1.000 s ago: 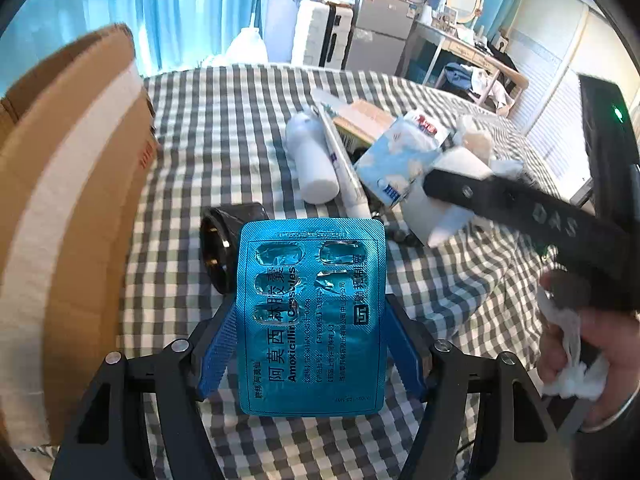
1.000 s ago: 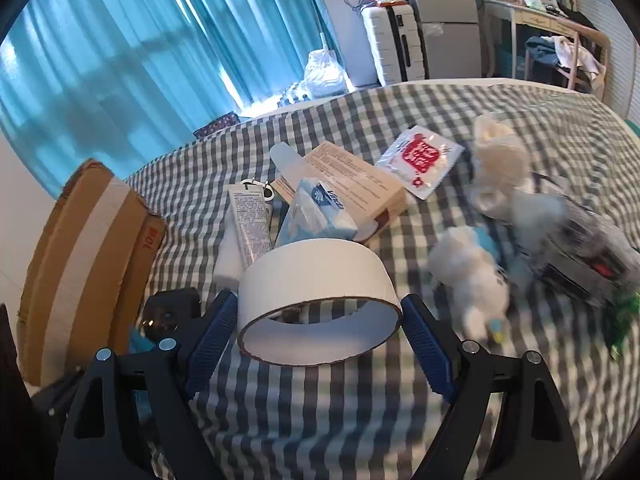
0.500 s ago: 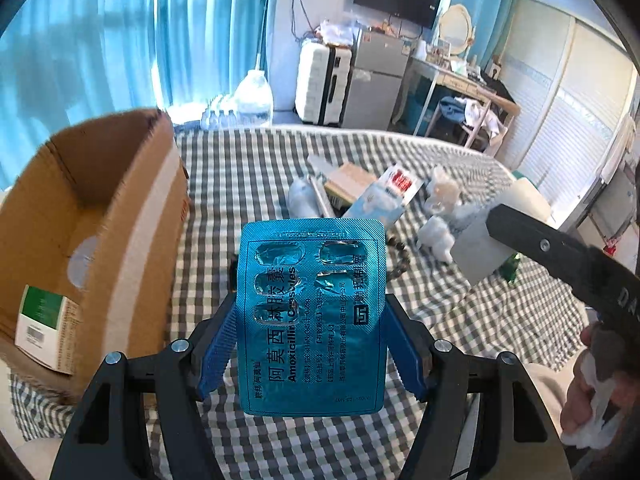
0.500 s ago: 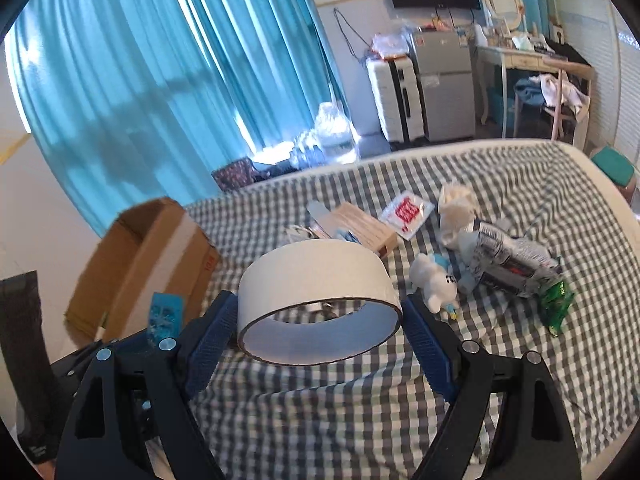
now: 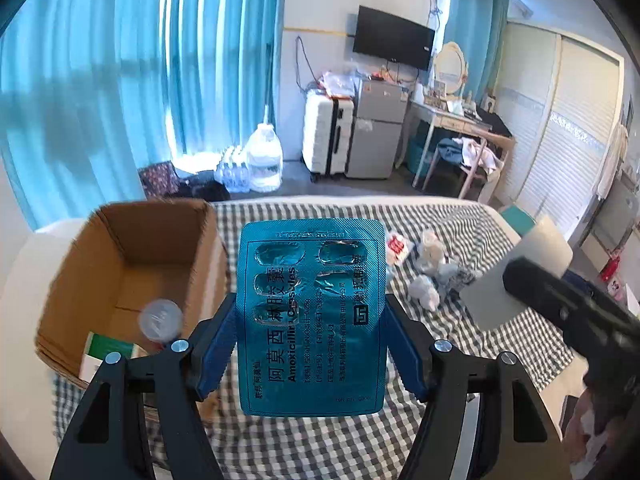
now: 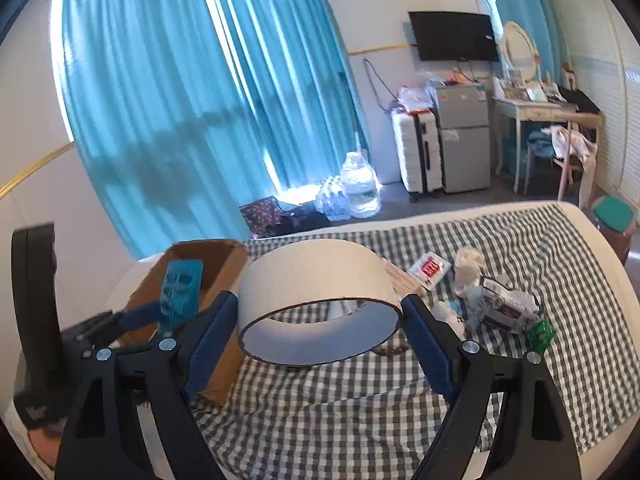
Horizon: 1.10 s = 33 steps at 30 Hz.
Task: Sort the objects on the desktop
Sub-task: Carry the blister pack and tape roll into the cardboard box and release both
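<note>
Blue foil pill sheet [image 5: 311,316], pinched by the left gripper [image 5: 311,344], has risen above the brown cardboard box [image 5: 132,276]; the right gripper [image 6: 320,344] still squeezes the white tape ring [image 6: 318,300].

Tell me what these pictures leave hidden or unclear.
- Left wrist view: the blister pack in the left claw hides the table behind it.
- The cardboard box: its near wall hides part of the floor; the round object inside is blurred.
- Right wrist view: the tape roll in the right claw covers items behind it.
</note>
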Motion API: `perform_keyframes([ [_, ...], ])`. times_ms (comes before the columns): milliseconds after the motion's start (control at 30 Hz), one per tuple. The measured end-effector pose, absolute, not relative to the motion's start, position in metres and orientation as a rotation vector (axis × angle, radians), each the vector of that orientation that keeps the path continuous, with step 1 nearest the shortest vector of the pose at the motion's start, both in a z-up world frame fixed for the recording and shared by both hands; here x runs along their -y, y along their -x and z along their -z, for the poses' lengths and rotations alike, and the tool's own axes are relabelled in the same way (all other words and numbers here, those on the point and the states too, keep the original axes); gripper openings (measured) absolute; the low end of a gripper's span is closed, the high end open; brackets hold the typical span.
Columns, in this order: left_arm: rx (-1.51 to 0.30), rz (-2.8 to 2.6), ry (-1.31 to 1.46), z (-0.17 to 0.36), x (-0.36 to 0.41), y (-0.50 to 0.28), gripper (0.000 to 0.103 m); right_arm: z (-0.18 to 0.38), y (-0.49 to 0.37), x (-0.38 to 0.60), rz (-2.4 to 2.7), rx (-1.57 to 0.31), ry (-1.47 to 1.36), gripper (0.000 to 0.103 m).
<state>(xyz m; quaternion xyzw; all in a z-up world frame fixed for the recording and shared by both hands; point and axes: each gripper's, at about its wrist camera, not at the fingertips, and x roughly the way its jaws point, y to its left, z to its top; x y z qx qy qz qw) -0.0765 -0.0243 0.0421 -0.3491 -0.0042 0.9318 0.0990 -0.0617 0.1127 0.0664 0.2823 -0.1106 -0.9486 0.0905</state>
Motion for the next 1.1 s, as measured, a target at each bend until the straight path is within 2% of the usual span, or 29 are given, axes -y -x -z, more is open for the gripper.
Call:
perform_keyframes([
  [300, -0.011, -2.835, 1.041, -0.067, 0.062, 0.077, 0.071, -0.091, 0.056, -0.075, 2.764, 0.249, -0.767, 0.083],
  [667, 0.067, -2.961, 1.108, -0.067, 0.154, 0.089, 0.071, -0.097, 0.085, -0.005, 2.618, 0.173, -0.768, 0.083],
  [867, 0.093, -3.004, 1.158, -0.054, 0.199, 0.106, 0.071, -0.082, 0.119, 0.038, 2.528, 0.201, -0.818, 0.083],
  [1100, 0.165, -2.986, 1.295, -0.013, 0.244, 0.145, 0.071, -0.056, 0.170, 0.083, 2.469, 0.178, -0.896, 0.083],
])
